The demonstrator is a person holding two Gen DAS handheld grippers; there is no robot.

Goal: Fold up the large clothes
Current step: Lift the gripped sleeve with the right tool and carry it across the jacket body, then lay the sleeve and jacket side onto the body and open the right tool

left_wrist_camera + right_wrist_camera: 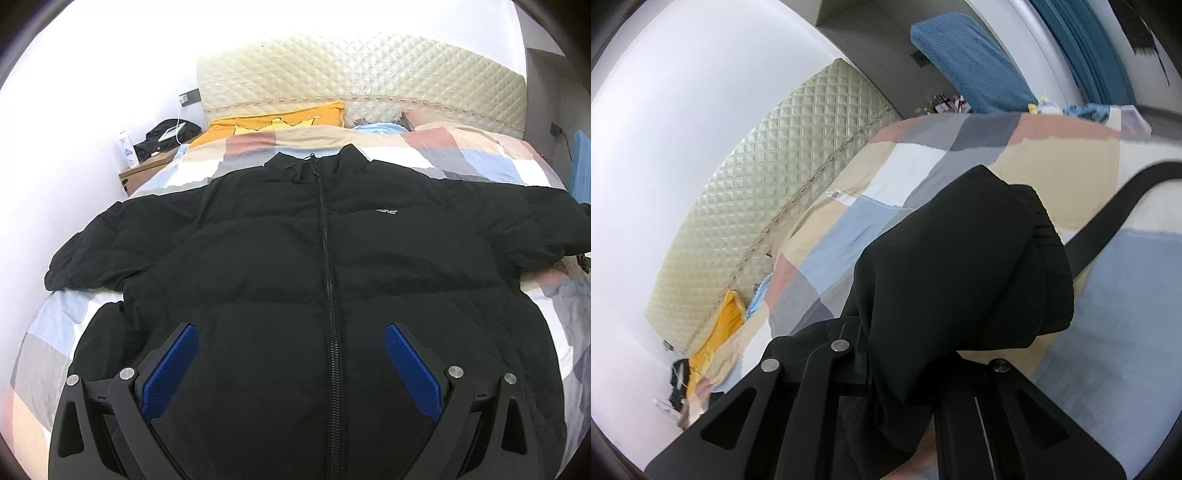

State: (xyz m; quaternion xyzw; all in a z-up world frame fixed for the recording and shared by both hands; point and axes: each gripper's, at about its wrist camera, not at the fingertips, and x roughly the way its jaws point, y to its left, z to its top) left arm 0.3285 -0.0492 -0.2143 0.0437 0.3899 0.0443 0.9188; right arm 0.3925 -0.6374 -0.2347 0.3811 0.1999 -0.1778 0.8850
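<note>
Barely begun. Jacket point(295, 258) spread flat on the bed point(461, 155), front up, zipped, collar at the far end, hem near; both sleeves out to left and right, none folded over the body yet. Left gripper point(291, 365) above the near hem, blue pads point(170, 369) wide apart either side of the zip, nothing between them, touching nothing as far as can be seen. Right gripper point(901, 369) clamped shut on the sleeve point(960, 266) at the right; cuff end bunched and draped forward over the fingers, hiding the tips, cloth clear of the quilt there. Judged as the first fold in hand: sleeve taken up, probably to go across the chest. Left to do: this sleeve in, the other sleeve in, then the body folded over on itself.

Underneath, a soft patchwork quilt point(48, 350) in pink, beige, white, grey and pale blue, rumpled in places. At the far end a quilted cream headboard point(351, 74), a yellow pillow point(280, 120) to the left of it. Far left, a wooden bedside table point(147, 166) with dark clutter and a white bottle point(127, 147). White walls. In the right view, something blue and towel-like point(971, 59) beyond the bed, and a black strap point(1108, 218) lying across the quilt.
</note>
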